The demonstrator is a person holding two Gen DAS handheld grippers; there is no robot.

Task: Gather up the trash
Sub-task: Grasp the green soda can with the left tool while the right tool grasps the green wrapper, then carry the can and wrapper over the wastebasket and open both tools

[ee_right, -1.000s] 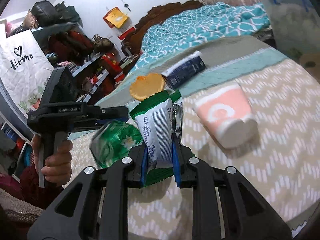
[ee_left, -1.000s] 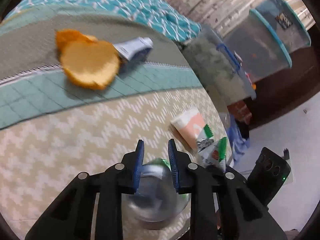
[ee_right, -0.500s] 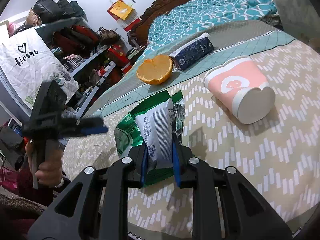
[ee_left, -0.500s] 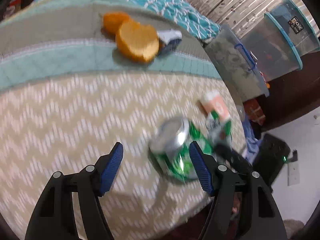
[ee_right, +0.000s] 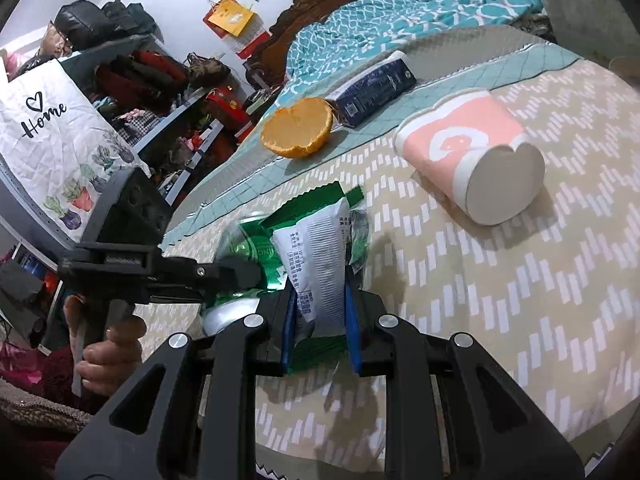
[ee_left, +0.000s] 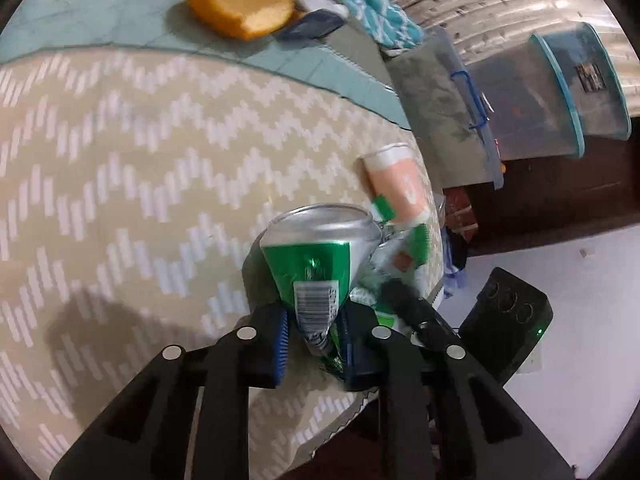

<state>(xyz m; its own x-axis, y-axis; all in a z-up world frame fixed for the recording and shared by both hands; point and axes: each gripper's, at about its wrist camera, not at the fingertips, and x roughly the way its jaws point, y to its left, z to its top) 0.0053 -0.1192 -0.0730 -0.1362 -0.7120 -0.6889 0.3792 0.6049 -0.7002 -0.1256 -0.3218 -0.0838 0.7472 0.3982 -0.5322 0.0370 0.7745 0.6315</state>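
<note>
Half a second ago spread wide, the left gripper is now clenching the crushed green can near the bed's edge; the right gripper is gripping the snack wrapper.
</note>
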